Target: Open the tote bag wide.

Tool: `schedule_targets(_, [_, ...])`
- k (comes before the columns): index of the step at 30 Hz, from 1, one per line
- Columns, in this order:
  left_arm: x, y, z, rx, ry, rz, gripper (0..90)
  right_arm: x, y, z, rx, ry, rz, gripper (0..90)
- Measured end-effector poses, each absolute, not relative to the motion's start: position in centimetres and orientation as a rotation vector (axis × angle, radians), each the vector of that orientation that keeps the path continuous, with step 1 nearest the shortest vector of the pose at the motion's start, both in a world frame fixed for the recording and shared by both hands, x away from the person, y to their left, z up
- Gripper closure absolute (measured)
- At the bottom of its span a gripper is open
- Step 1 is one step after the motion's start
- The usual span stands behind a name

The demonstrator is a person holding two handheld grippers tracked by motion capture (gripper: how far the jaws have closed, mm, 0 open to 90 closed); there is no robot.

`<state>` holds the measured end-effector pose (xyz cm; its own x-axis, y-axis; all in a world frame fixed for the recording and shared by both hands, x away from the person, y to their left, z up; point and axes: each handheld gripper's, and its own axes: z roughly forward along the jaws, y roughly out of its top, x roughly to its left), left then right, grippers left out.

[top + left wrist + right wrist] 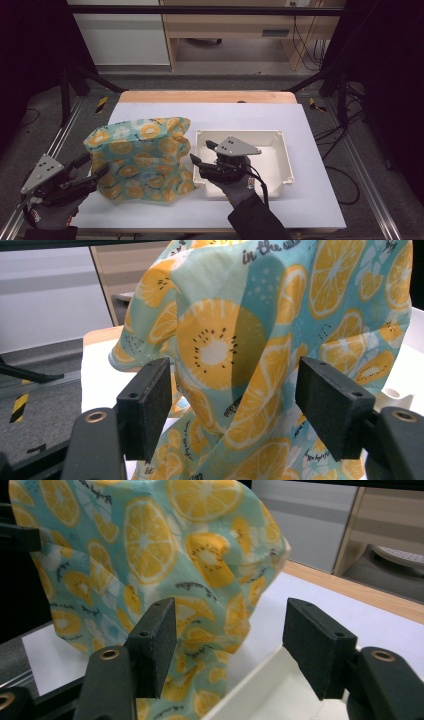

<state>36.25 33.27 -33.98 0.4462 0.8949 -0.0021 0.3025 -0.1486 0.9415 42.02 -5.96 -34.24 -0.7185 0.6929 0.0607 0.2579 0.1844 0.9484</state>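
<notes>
The left gripper (85,167), fingers spread, flanks the orange-print cloth (142,157) reading "in the", heaped on the desk (310,200). Right gripper (202,155), fingers apart, hovers over the white tray (285,165) touching the cloth.

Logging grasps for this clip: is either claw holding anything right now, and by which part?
Nothing is held. The left claw is open around a fold of the citrus-print cloth; the right claw is open over the white tray.
</notes>
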Motion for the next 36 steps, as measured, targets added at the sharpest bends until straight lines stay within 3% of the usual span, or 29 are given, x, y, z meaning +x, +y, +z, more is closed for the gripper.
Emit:
schedule_targets(11, [36.3,33.2,-34.0,1.692,1.060,0.723,48.3,42.4,-2.4,-33.6,0.851,2.108,1.599,43.9])
schedule_targets(18, [36.3,33.2,-34.0,1.692,1.070,0.709,54.6,42.8,-1.5,-33.8,0.853,2.113,1.603,48.9])
schedule_targets(36, [36.4,33.4,-34.2,1.683,1.082,0.674,72.8,43.1,-0.4,-34.1,0.840,2.138,1.607,78.5])
